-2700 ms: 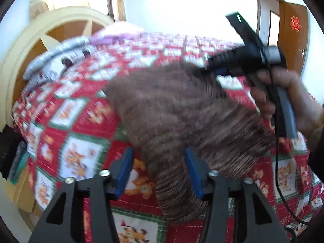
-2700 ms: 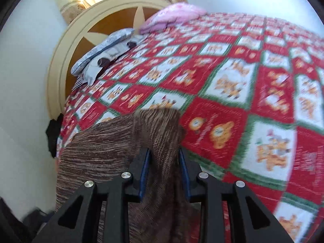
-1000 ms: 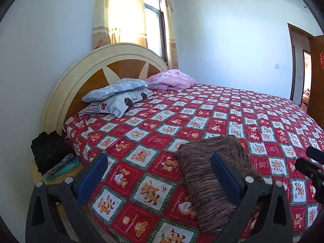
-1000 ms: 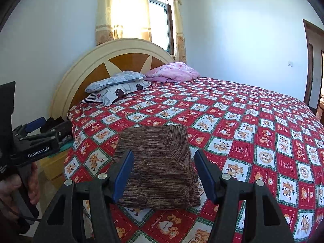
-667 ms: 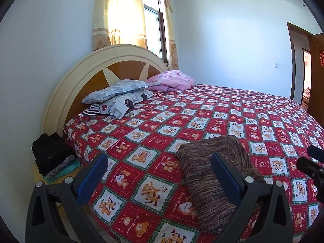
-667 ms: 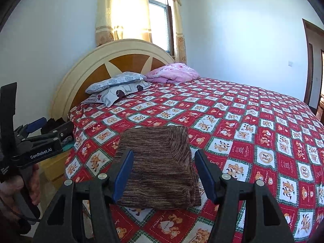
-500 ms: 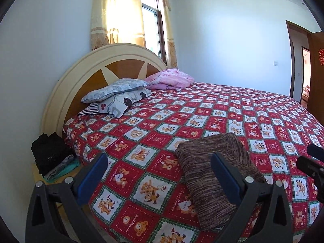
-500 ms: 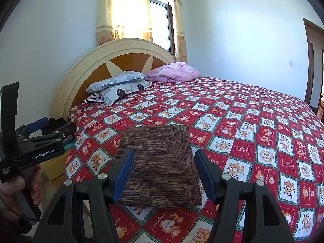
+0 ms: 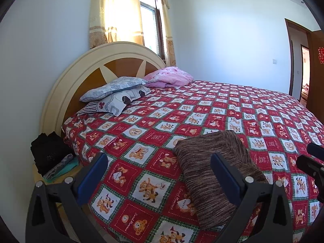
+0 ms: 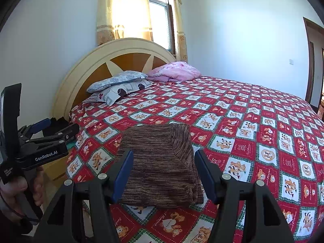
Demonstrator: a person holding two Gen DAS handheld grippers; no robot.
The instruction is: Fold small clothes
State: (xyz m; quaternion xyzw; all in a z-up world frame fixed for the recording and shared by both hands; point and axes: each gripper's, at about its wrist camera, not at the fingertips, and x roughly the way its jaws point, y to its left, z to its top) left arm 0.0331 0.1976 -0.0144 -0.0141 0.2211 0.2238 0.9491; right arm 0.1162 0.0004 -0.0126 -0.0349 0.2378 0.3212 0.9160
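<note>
Brown garment (image 10: 160, 166) folded on quilt (image 10: 253, 121); both tongs empty, apart

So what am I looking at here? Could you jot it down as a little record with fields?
place: bedroom, bed with red bear-print cover
garment: brown knit garment, folded, lying flat near the bed's edge
left gripper: open, empty
right gripper: open, empty, off the cloth
pillows: stacked at the headboard
bedside: dark clothes pile
</note>
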